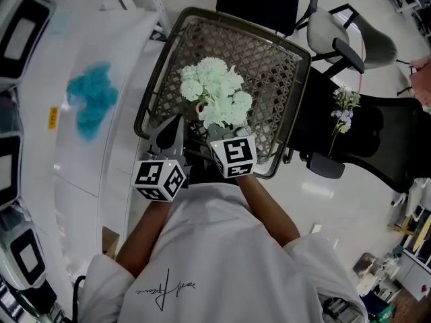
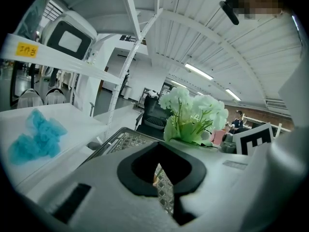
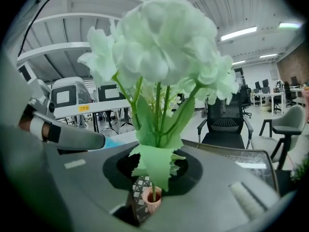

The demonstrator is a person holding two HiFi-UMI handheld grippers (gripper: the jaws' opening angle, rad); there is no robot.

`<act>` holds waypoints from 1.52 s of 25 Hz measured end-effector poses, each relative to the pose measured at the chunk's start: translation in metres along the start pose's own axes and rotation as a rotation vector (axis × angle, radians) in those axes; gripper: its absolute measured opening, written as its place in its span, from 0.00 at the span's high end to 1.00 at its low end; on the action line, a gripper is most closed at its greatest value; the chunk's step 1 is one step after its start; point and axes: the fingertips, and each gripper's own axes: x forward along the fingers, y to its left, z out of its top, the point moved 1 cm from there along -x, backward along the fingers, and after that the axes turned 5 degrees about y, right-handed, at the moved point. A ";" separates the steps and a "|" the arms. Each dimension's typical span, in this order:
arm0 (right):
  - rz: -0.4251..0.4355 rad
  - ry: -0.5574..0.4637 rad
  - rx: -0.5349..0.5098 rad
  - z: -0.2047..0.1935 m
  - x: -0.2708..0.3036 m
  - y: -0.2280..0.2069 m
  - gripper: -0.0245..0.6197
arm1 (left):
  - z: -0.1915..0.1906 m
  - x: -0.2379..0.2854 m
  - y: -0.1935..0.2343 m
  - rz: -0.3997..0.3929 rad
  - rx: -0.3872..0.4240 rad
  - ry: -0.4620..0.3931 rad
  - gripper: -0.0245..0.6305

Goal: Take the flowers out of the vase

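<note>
A bunch of pale green-white artificial flowers (image 1: 215,93) stands over the woven basket tray (image 1: 273,52). My right gripper (image 3: 154,170) is shut on the stems and leaves just under the blooms (image 3: 164,42). Below its jaws sits a small pink vase (image 3: 153,200), and one thin stem still runs down into it. My left gripper (image 2: 161,178) hangs to the left of the flowers (image 2: 193,115), apart from them. Its jaws stand close together with only a narrow slit, and nothing shows between them. In the head view both marker cubes (image 1: 234,155) are near the tray's front edge.
A white table (image 1: 81,160) with a blue cloth (image 1: 94,99) lies to the left under shelving. Office chairs stand behind and to the right of the tray; one black seat holds another flower sprig (image 1: 343,110).
</note>
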 end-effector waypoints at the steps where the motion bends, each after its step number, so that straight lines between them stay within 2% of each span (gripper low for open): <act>1: 0.004 -0.003 -0.002 0.002 -0.001 0.000 0.83 | 0.001 0.000 -0.001 -0.001 0.001 -0.001 0.96; 19: 0.045 -0.050 0.000 0.030 -0.024 0.003 0.83 | -0.003 0.000 -0.010 -0.010 -0.008 0.004 0.96; 33: 0.047 -0.029 -0.007 0.025 -0.052 -0.011 0.83 | -0.019 0.002 -0.023 -0.051 0.000 0.037 0.96; 38: 0.075 -0.021 0.011 0.022 -0.062 -0.017 0.83 | -0.018 0.007 -0.030 -0.067 0.003 0.032 0.96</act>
